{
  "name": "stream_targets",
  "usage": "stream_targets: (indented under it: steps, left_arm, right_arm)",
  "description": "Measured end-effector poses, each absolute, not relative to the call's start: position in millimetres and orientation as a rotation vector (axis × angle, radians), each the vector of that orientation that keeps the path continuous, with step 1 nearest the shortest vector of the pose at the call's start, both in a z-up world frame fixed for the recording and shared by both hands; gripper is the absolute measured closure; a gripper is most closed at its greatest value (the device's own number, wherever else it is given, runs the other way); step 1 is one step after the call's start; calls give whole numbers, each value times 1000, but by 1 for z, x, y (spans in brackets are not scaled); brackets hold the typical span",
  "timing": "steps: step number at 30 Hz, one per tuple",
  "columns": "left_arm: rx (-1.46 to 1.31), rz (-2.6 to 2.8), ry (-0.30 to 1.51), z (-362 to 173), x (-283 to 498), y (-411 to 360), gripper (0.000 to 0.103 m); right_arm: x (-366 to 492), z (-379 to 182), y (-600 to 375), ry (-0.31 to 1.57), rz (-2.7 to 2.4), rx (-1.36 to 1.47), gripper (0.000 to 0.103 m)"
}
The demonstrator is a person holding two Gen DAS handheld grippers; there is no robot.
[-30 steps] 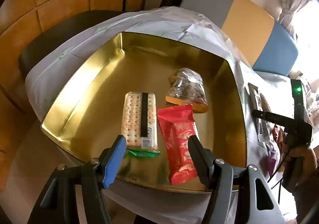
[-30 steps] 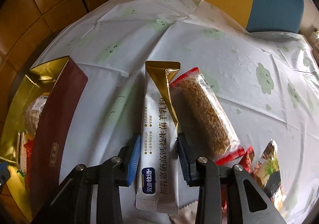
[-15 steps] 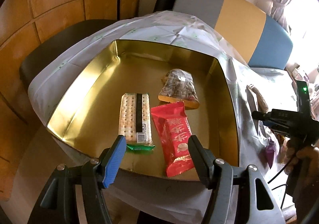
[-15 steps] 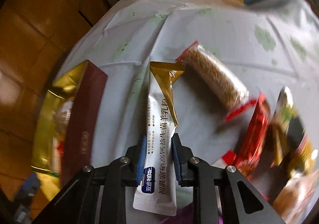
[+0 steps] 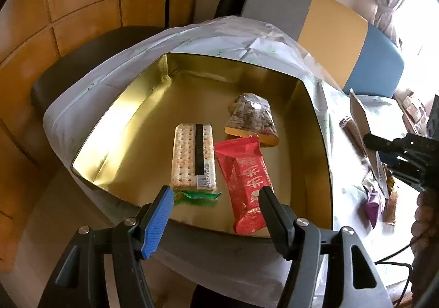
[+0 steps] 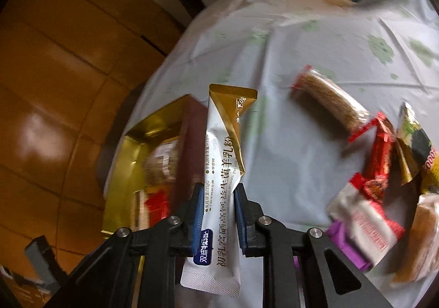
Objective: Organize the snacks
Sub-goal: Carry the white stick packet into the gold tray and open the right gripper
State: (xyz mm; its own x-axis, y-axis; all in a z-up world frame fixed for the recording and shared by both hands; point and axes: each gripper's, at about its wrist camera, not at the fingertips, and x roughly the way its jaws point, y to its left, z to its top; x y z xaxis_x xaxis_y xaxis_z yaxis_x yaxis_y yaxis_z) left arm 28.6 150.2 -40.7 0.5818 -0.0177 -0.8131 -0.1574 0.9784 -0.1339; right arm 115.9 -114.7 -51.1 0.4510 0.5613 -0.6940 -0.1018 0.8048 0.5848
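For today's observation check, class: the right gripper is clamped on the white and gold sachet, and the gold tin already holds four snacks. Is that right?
Not quite. The right gripper is indeed shut on the white and gold sachet, but the gold tin holds three snacks, not four: the cracker pack, the red packet and the clear bag. The left wrist view shows this.

My right gripper [image 6: 219,206] is clamped on a white and gold sachet [image 6: 222,160], tilted downward. My left gripper [image 5: 216,202] hangs wide apart, holding nothing.
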Motion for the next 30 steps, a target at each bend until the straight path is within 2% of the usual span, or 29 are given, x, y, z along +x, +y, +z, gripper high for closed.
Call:
stream_targets:
  steps: [12,15,18,30]
  left_arm:
    - [-234,98,942,-43,22,166,38]
    - [-234,99,938,-43,21,167,38]
    - [-230,102,936,-44,20,168,38]
    - [-200,88,932,-40,19,159,38]
  right_arm:
    - [109,-24,-43,1025,559,515,81]
    - [117,-33,-27,1066,555,515,76]
    - [121,-41,-21,1090,555,505,66]
    - [91,-43,-38,1049,532,366,66]
